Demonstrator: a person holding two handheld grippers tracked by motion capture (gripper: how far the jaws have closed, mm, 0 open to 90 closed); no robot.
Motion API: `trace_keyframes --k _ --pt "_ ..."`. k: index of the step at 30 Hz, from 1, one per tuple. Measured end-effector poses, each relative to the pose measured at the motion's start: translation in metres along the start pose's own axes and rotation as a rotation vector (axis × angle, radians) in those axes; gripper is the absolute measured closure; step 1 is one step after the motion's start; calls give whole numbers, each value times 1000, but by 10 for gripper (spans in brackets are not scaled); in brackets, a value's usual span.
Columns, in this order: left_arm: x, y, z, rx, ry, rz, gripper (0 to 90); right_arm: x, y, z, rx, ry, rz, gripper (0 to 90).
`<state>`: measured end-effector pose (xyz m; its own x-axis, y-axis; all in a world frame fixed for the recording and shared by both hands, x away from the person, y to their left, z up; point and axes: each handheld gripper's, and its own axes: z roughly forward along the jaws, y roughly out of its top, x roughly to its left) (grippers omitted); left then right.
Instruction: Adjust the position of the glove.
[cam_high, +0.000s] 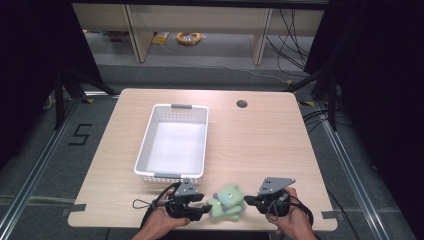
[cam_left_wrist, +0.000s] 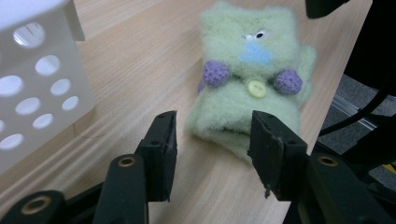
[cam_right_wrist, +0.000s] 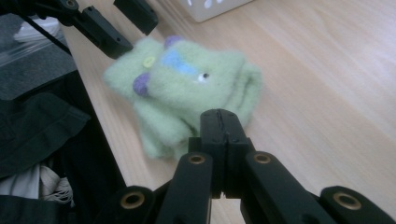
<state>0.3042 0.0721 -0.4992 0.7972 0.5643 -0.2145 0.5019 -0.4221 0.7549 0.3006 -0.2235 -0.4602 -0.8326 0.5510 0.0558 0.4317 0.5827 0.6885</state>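
We saw a soft green toy (cam_high: 227, 200) lying flat on the wooden table (cam_high: 260, 140), close to the near edge and between the two grippers. It had a blue nose, a small eye, two purple knobs and a yellow button down its front. In the left gripper view the toy (cam_left_wrist: 252, 79) lay with its long axis running away from the camera, its face end farther off and its folded lower end nearest the jaws. In the right gripper view the toy (cam_right_wrist: 184, 88) lay slanted, its face end toward our own jaws and its button end toward the other gripper.

The left gripper (cam_high: 202, 204) was held by a hand (cam_high: 160, 223) just beside the toy's left side. Its jaws stood released with a clear gap (cam_left_wrist: 212, 149), and the toy's near end sat just beyond that gap, not yet between the pads as far as we could tell.

The right gripper (cam_high: 248, 201) was held by the other hand (cam_high: 295, 222) just at the toy's right side. Its jaws were clenched together on nothing (cam_right_wrist: 223, 140), their tips close to the toy; we could not tell whether they touched it.

A white basket (cam_high: 172, 142) with holes in its walls stood behind the left gripper, lengthwise away from us, apart from the toy
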Motion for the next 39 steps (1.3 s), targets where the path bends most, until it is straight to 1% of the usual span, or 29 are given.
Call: trace_keyframes --k 2,3,4,5,8,9,11,14,15,17,18,19,22,23,24,25,26,27,28,29,30,31,32,34,35,36,37,38,39 --pt "0 0 0 -2 1 -4 527 -2 1 0 0 -12 -16 863" --pt "0 0 0 -2 -1 4 530 -4 1 2 -19 -20 -11 808" --pt "0 0 -1 -4 0 6 533 -6 1 4 -26 -3 1 725" --pt "0 0 -1 -6 3 1 533 -6 1 4 -26 -3 1 725" --pt "0 0 0 -2 0 6 532 -7 10 13 -52 13 55 616" --pt "-1 0 1 -5 1 4 532 -7 10 13 -52 13 55 616" --pt "-1 0 1 -4 -2 -1 532 -8 13 21 -26 25 74 590" --pt "-1 0 1 0 1 6 532 -8 12 31 21 65 101 627" --pt "-1 0 1 0 0 6 534 -9 11 34 30 72 83 675" --pt "-2 -1 2 -4 1 -16 542 -8 9 33 23 73 83 774" --pt "0 0 1 13 6 16 546 -9 10 32 14 68 72 818" --pt "-2 -1 1 2 1 5 547 -7 11 29 -4 67 81 848" --pt "-3 0 0 -15 3 -2 548 -4 13 24 -19 61 75 854" --pt "-2 0 -1 -3 9 7 547 1 14 17 -43 62 107 854" --pt "-3 0 -1 -14 7 -11 547 1 14 17 -43 62 107 855" --pt "-2 0 -2 -16 7 1 547 4 14 13 -51 67 116 855" --pt "-2 0 -3 -17 9 6 547 11 13 6 -84 54 128 854" --pt "-2 0 -3 -17 9 6 547 11 13 6 -84 54 128 854" --pt "-2 0 -2 -27 11 -8 547 13 11 4 -84 51 142 854" --pt "-2 0 -2 -28 15 -14 546 18 9 3 -85 54 190 853" --pt "-1 0 -3 -10 25 -3 547 17 7 5 -89 43 163 851" --pt "-2 0 -3 -18 21 -10 547 19 4 7 -83 33 171 849" --pt "-2 1 -5 -26 16 -3 546 21 -2 10 -71 10 206 845" --pt "-1 1 -5 -31 13 0 547 20 -5 12 -65 9 211 841" --pt "0 2 -7 -17 23 10 543 22 -8 13 -59 18 277 828" --pt "0 2 -7 -17 23 10 542 22 -8 13 -59 18 277 828" --pt "-2 2 -7 -33 13 -11 542 19 -9 14 -70 4 244 819" --pt "-2 2 -8 -34 8 -11 539 18 -10 15 -79 18 257 809" --pt "-3 2 -8 -37 6 -23 534 21 -10 15 -71 15 300 798"
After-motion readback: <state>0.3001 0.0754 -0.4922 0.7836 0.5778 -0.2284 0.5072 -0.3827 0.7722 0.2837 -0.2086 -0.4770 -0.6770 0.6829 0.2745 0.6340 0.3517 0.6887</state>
